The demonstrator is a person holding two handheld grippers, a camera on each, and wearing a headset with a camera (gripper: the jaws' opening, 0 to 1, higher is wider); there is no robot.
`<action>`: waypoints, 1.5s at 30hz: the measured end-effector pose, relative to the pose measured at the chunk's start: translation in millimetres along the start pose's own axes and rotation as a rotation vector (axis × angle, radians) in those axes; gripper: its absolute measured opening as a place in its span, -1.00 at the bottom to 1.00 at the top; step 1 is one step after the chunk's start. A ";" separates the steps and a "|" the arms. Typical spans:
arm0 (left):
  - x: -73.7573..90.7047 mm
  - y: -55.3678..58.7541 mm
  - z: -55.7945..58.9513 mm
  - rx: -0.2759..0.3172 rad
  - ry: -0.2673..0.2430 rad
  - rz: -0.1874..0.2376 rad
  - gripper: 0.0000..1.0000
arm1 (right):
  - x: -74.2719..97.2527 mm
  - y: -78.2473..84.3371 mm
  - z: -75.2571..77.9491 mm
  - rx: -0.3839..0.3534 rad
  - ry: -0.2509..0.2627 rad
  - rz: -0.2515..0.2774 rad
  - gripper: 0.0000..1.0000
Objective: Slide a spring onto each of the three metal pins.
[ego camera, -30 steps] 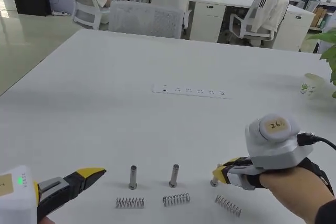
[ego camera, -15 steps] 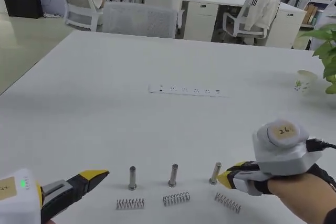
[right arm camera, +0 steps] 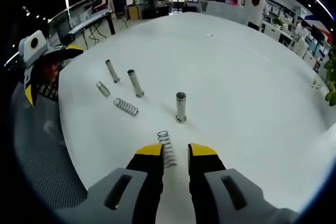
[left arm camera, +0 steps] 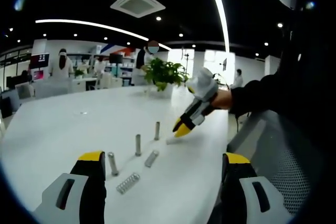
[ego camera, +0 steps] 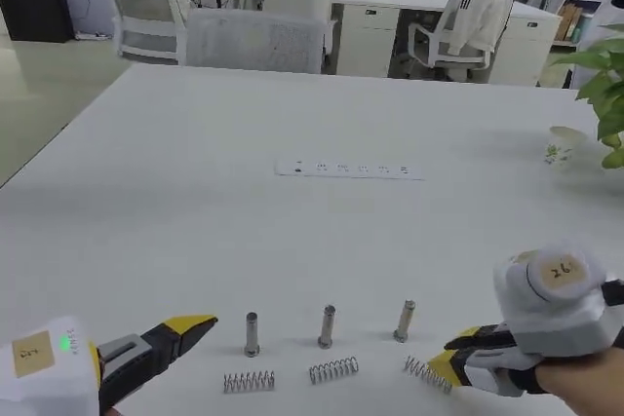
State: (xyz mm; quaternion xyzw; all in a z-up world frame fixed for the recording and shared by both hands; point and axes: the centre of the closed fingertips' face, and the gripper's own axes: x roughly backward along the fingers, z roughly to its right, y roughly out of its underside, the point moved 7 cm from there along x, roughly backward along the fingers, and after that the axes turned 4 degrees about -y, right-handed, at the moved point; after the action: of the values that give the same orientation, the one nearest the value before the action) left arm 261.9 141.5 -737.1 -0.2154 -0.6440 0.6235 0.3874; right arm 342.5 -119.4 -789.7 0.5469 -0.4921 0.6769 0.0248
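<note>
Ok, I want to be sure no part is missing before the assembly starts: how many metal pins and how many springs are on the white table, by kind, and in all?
metal pins: 3
springs: 3
total: 6

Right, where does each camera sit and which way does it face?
Head view: headset, looking down at the table; left hand-held gripper and right hand-held gripper show.
Left gripper view: on the left one, facing the pins; own open jaws show.
Right gripper view: on the right one, facing a spring; own jaws show.
All share the pins.
</note>
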 end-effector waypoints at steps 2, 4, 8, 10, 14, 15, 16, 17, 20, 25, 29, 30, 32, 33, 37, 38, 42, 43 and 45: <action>-0.7 0.5 0.6 -0.005 0.004 -0.004 0.77 | -2.6 1.7 -2.9 0.008 -0.018 -0.020 -0.69; -1.6 1.0 1.1 -0.006 0.010 -0.007 0.77 | -4.5 3.9 -4.0 0.018 -0.025 -0.035 -0.70; -3.5 -0.1 0.5 -0.005 0.012 -0.006 0.76 | -6.7 9.2 -4.7 0.046 -0.026 -0.076 -0.72; -3.8 0.2 0.7 -0.007 0.013 -0.006 0.76 | -6.4 9.2 -4.6 0.046 -0.030 -0.078 -0.72; -5.7 2.5 2.7 -0.010 0.029 -0.018 0.76 | -7.8 10.8 -5.9 0.051 -0.042 -0.089 -0.74; -6.1 2.5 3.2 -0.011 0.033 -0.017 0.76 | -8.6 11.6 -5.4 0.054 -0.043 -0.093 -0.74; -6.4 2.7 4.0 -0.013 0.037 -0.020 0.76 | -9.1 12.5 -5.4 0.061 -0.042 -0.102 -0.75; -6.6 2.7 4.3 -0.014 0.039 -0.020 0.76 | -9.0 12.6 -5.8 0.067 -0.040 -0.109 -0.75; -7.3 3.1 6.1 -0.014 0.051 -0.022 0.76 | -9.3 12.4 -6.2 0.078 -0.039 -0.116 -0.76; -5.9 5.7 5.7 -0.022 0.057 -0.030 0.75 | -9.8 14.4 -6.0 0.086 -0.038 -0.135 -0.78; -4.5 3.7 4.6 -0.016 0.052 -0.012 0.75 | -9.2 15.0 -7.3 0.105 -0.032 -0.143 -0.81; -4.3 3.9 5.1 -0.017 0.054 -0.012 0.75 | -8.9 15.3 -7.7 0.106 -0.032 -0.147 -0.83; -4.3 4.4 5.8 -0.021 0.058 -0.014 0.75 | -8.7 15.7 -8.3 0.119 -0.032 -0.149 -0.84; -4.3 4.5 6.0 -0.023 0.059 -0.015 0.75 | -8.7 15.7 -8.3 0.122 -0.032 -0.150 -0.84; -4.0 4.9 6.7 -0.032 0.065 -0.015 0.75 | -8.4 14.8 -9.8 0.162 -0.029 -0.169 -0.85; -3.9 5.0 6.4 -0.032 0.064 -0.013 0.75 | -8.0 14.6 -9.8 0.165 -0.024 -0.172 -0.85; -2.7 5.1 2.5 -0.020 0.047 -0.005 0.74 | -6.7 13.3 -10.9 0.146 -0.037 -0.165 -0.85; -2.4 4.7 1.7 -0.017 0.043 -0.001 0.74 | -6.4 13.2 -10.9 0.151 -0.035 -0.167 -0.85; -2.2 4.4 0.9 -0.014 0.039 0.001 0.73 | -5.9 12.6 -12.0 0.149 -0.041 -0.166 -0.85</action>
State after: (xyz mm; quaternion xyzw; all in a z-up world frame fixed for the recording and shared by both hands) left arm 261.6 139.7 -741.8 -0.2304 -0.6408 0.6148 0.3980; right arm 329.1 -114.6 -801.3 0.5998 -0.3936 0.6960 0.0301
